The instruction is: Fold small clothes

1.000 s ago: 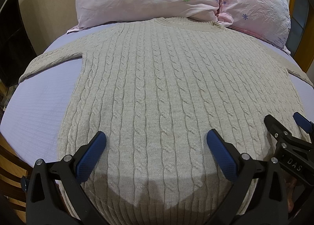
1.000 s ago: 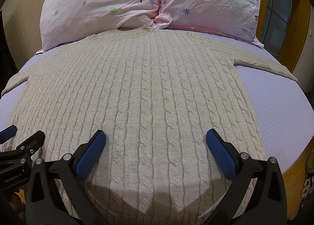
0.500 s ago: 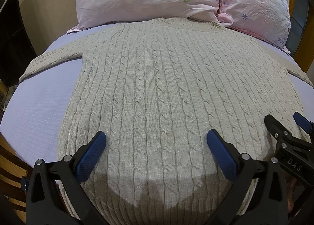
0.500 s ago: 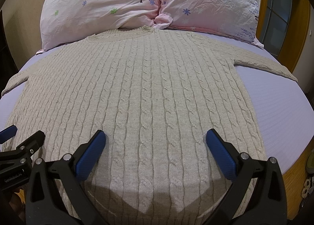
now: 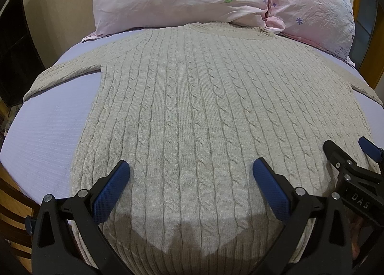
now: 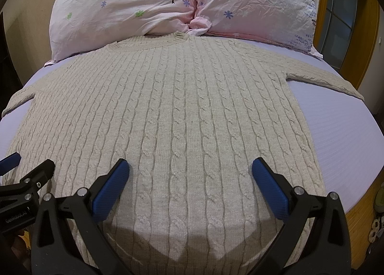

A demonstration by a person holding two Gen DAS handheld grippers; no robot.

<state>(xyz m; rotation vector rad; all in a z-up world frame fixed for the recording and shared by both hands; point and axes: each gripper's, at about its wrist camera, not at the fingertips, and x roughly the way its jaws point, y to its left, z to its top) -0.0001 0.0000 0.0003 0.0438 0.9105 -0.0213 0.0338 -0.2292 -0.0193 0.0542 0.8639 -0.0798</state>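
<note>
The beige cable-knit wool sweater (image 5: 204, 112) lay spread flat across the middle of the bed, front or back uppermost I could not tell, its ribbed neckline (image 5: 230, 28) at the far end touching the pillows and its hem nearest the cameras. One sleeve (image 5: 64, 73) stretched out toward the left edge of the mattress, and the other sleeve (image 6: 321, 78) reached toward the right edge; both lay flat on the pale lavender bedsheet (image 5: 43, 136). The left hand-held gripper (image 5: 189, 176) hovered over the lower left part of the sweater with its blue-padded fingers (image 5: 112, 188) spread wide, nothing between them. The right hand-held gripper (image 6: 188, 176) hung over the lower right part, its blue-padded fingers (image 6: 268, 188) likewise spread wide and holding nothing. Each cast a dark shadow on the knit near the hem. Whether the finger tips touched the fabric could not be told. In the left wrist view the right tool showed at the right border, just beside the left one. Two crumpled pink pillows printed with small flowers and a tree (image 6: 124, 6) (image 6: 259, 4) stood side by side at the head of the bed, touching each other. A wooden frame with glass panes (image 6: 345, 25) stood beyond the right side of the bed.
</note>
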